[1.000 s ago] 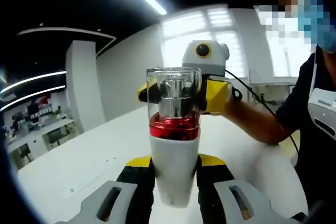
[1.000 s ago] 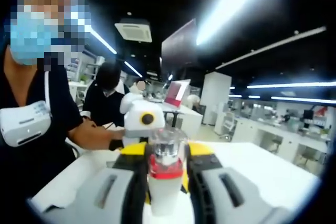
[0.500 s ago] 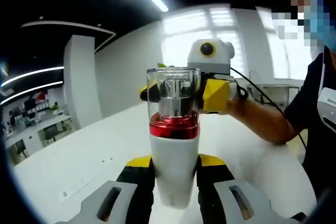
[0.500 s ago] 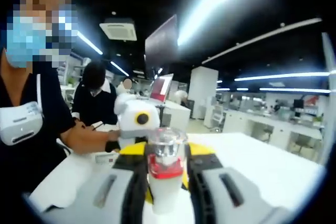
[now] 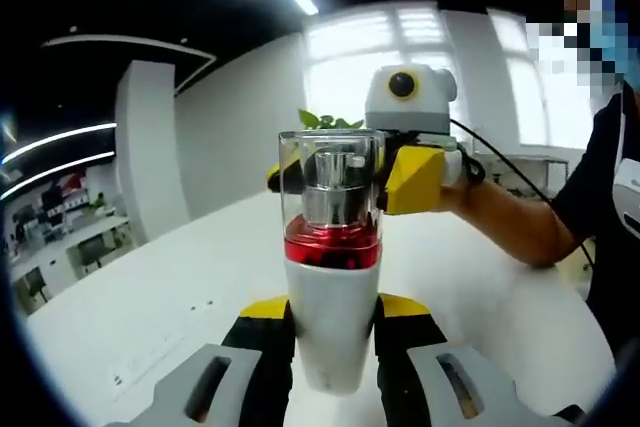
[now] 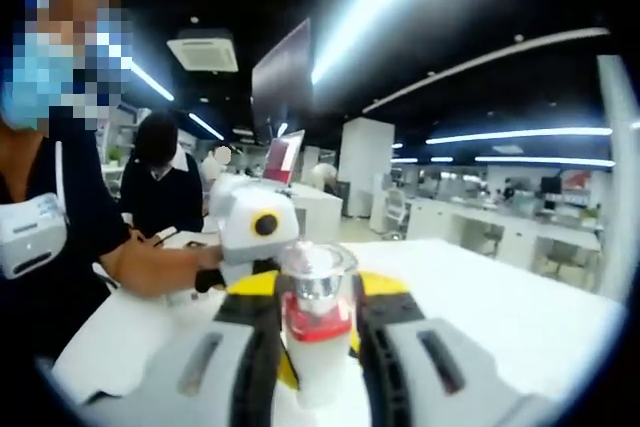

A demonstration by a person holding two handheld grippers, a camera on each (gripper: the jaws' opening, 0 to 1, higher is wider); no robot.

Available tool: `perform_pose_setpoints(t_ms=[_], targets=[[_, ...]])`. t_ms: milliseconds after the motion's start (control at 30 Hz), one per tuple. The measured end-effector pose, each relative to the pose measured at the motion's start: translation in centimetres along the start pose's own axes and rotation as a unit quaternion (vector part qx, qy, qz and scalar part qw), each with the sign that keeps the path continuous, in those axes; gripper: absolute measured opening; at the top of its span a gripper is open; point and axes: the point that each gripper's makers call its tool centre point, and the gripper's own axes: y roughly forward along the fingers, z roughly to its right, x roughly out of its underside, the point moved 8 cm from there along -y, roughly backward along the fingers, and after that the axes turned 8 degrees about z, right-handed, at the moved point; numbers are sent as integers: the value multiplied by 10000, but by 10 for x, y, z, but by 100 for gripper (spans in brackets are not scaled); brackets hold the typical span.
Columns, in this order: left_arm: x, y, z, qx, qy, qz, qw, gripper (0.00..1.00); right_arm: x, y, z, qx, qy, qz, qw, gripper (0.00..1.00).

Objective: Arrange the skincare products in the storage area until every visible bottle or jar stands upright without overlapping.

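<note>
Left gripper view: left gripper point(image 5: 332, 332) pinches the white body of the bottle point(image 5: 331, 277) low down, bottle upright above the white table point(image 5: 150, 307); the other gripper's yellow jaws sit at the clear cap point(image 5: 331, 182), so opposing pulls could pop the cap or twist the bottle loose. Right gripper view: right gripper point(image 6: 315, 327) has the bottle point(image 6: 315, 332) upright between its jaws, apparently clamped; exact contact unclear, so it may slip.

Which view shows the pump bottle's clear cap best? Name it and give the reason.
The left gripper view: the clear cap is large and sharp, with the silver pump head and red collar plain inside it. In the right gripper view the same cap is smaller and blurrier, between that gripper's jaws.
</note>
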Motion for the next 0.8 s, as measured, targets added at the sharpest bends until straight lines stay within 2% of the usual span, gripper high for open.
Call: perform_pose_setpoints(t_ms=[467, 800], targets=[[4, 23, -11, 157, -41, -37, 9999, 30, 8, -12, 14, 396, 58, -92, 9992, 27], [13, 41, -20, 249, -154, -135, 9995, 30, 19, -20, 26, 654, 117, -303, 9973, 28]])
